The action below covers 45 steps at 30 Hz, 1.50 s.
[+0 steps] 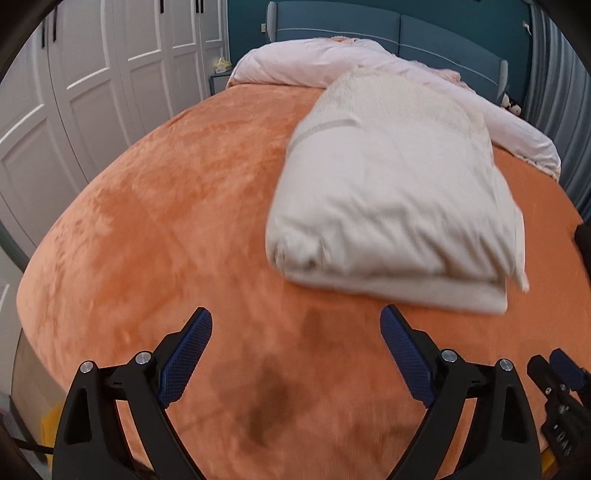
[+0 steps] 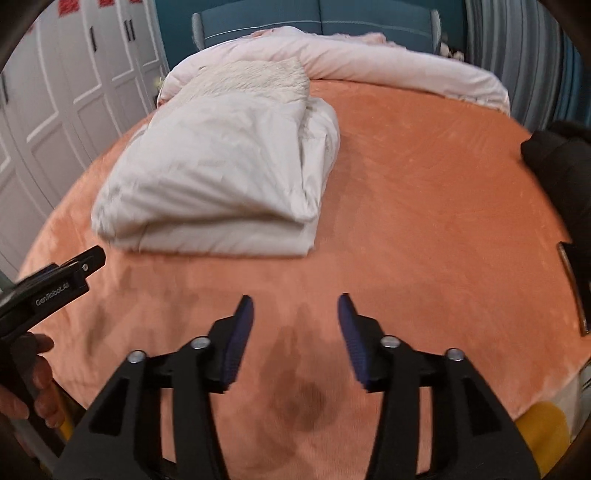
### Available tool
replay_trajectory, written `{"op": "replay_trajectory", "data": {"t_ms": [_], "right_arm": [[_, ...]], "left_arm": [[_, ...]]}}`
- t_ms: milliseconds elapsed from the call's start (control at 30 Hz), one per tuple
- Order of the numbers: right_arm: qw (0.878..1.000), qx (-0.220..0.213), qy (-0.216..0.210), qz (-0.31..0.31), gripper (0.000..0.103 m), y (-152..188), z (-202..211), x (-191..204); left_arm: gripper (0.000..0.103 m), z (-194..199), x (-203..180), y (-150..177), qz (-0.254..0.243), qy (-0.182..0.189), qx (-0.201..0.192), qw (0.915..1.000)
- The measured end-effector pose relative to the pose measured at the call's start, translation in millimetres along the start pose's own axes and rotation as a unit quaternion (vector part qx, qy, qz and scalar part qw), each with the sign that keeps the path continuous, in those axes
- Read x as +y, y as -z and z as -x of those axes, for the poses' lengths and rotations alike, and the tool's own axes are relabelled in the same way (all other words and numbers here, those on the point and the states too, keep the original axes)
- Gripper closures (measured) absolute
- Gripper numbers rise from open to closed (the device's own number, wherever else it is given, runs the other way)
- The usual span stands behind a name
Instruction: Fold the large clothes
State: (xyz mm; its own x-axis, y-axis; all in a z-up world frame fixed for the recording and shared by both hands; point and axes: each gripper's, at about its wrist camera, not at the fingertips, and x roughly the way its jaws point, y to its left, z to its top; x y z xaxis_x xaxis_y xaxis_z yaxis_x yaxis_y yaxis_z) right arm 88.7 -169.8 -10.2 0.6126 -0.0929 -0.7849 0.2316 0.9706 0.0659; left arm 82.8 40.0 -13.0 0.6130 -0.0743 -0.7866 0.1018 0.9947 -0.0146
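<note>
A large off-white garment (image 1: 391, 199) lies folded into a thick rectangular bundle on the orange bedspread (image 1: 177, 221). It also shows in the right wrist view (image 2: 221, 173), left of centre. My left gripper (image 1: 295, 325) is open and empty, hovering above the bedspread just in front of the bundle's near edge. My right gripper (image 2: 295, 314) is open and empty, above the bedspread in front of and to the right of the bundle. The left gripper's body shows at the left edge of the right wrist view (image 2: 66, 277).
A pale pink duvet (image 2: 369, 62) is rolled along the head of the bed before a blue headboard (image 1: 369, 29). White wardrobe doors (image 1: 92, 92) stand on the left. A dark object (image 2: 565, 166) lies at the bed's right edge. Grey curtains (image 2: 517, 48) hang right.
</note>
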Motion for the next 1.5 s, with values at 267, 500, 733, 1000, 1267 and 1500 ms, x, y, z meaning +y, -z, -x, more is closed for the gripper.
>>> {"op": "replay_trajectory", "data": {"t_ms": [267,500,733,1000,1267,1500], "right_arm": [[0.999,-0.008,0.046,0.012,0.035,39,-5,6],[0.999,0.02,0.042,-0.015,0.033,56,-20,-1],[0.999,0.011,0.051,-0.008,0.021,64,-22,4],[0.998,0.0,0.058,0.007,0.016,70,-22,11],[0.998,-0.001,0.058,0.018,0.013,73,-22,19],[0.999,-0.002,0.049,0.018,0.011,72,-25,10]], "left_arm": [[0.013,-11,-4,40,-0.01,-0.017,0.02,0.9996],[0.012,-21,-3,64,-0.007,-0.012,0.029,0.9995],[0.009,-21,-8,73,-0.023,-0.018,0.01,0.9995],[0.006,-22,-10,75,-0.032,-0.027,-0.002,0.9991],[0.005,-21,-13,80,-0.034,-0.038,-0.017,0.9986],[0.005,-22,-11,80,-0.033,-0.037,-0.019,0.9986]]}}
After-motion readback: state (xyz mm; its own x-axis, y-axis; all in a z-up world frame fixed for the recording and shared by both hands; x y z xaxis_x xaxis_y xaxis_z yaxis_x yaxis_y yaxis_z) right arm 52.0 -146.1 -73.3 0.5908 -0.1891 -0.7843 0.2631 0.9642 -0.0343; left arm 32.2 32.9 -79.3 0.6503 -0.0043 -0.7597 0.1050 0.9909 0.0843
